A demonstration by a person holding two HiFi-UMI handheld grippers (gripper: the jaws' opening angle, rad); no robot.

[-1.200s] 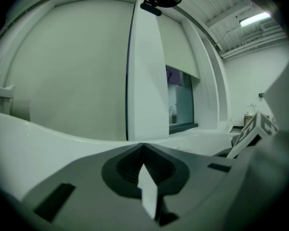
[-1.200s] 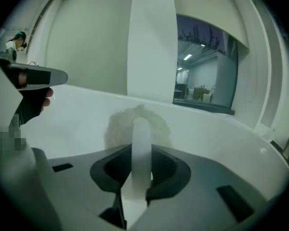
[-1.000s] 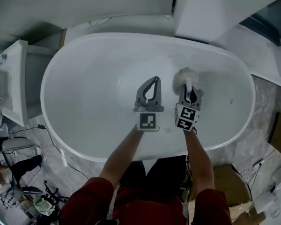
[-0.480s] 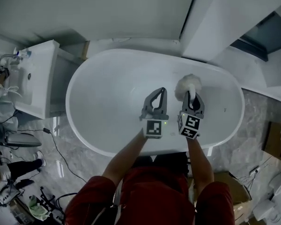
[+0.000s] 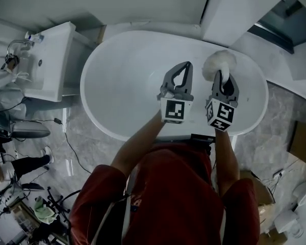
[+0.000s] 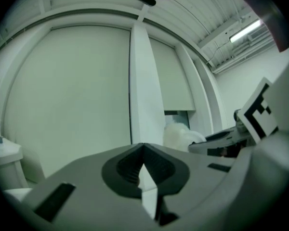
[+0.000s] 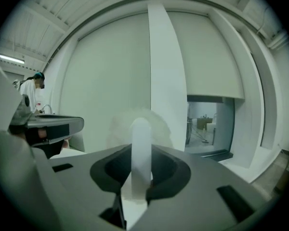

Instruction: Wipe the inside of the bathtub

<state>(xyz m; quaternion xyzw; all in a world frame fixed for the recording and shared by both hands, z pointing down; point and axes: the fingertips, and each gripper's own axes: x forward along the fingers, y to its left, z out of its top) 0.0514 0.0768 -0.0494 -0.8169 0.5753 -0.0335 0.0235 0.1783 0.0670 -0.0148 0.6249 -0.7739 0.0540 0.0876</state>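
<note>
The white oval bathtub (image 5: 123, 75) lies below me in the head view. Both grippers are held up above its near half. My left gripper (image 5: 185, 64) is shut with nothing between its jaws, which meet at the tips (image 6: 143, 147). To its right, my right gripper (image 5: 221, 76) is shut on the white handle (image 7: 140, 143) of a fluffy white brush (image 5: 219, 61), whose head sticks out past the jaws. Both gripper views look level at a pale wall, not into the tub. The brush head (image 6: 178, 134) also shows in the left gripper view.
A white washbasin (image 5: 48, 55) with a tap stands left of the tub, and a person (image 7: 31, 88) stands by it. A white pillar (image 5: 234, 9) rises behind the tub. Cables (image 5: 66, 137) and gear lie on the marble floor at left, cardboard (image 5: 302, 142) at right.
Both grippers have risen out of the tub toward the camera, the brush still in the right one. The head view has pulled back and shows more of the washbasin and floor.
</note>
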